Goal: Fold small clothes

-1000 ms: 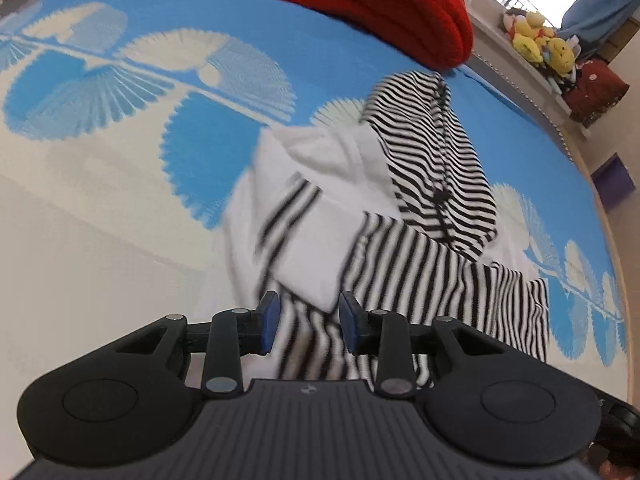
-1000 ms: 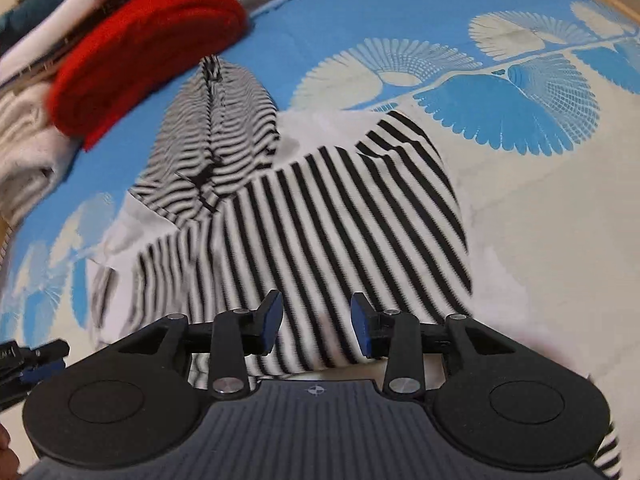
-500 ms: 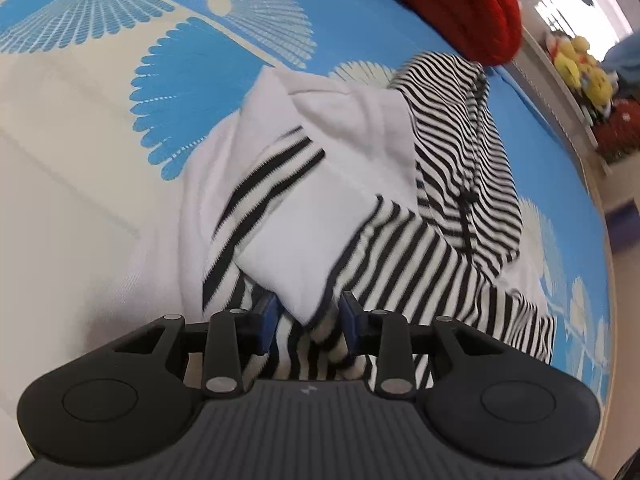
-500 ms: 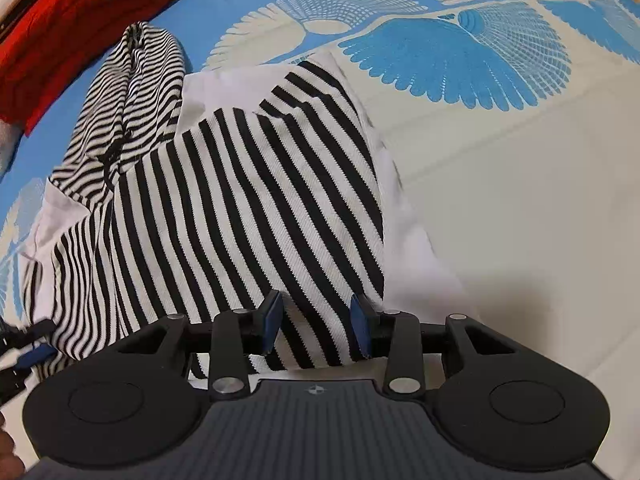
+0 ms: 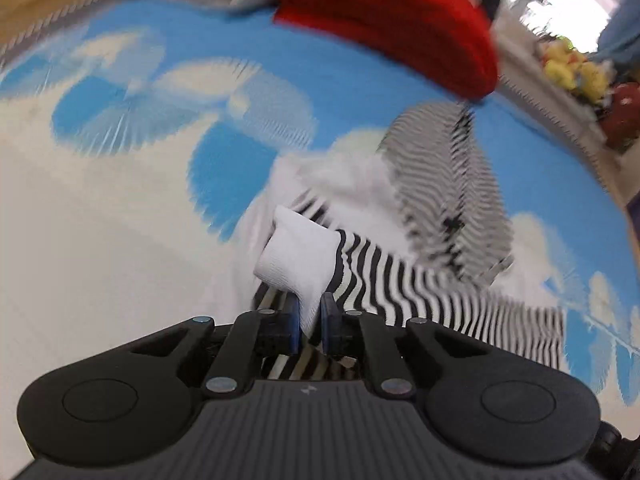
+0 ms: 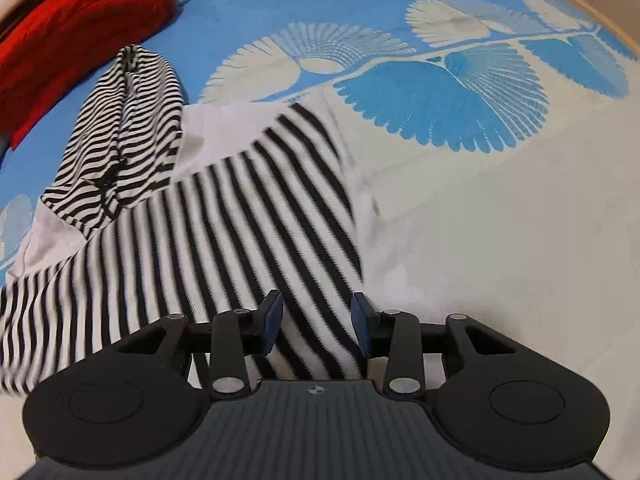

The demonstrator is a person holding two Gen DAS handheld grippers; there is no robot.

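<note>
Bright, even daylight — heavy motion blur in left view, fisheye-bent edges.

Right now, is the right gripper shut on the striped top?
No. The right gripper is open, its jaws apart over the striped top.

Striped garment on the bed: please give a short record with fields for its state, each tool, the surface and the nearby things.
garment: black-and-white striped top, crumpled, partly folded over itself
left tool: left tool shut on the white cuff of the top, cuff lifted
right tool: right tool open, over the striped fabric, not gripping
surface: blue and cream bedsheet with fan pattern
nearby: red knit behind the top, apart from it
image note: left view is motion-blurred
</note>
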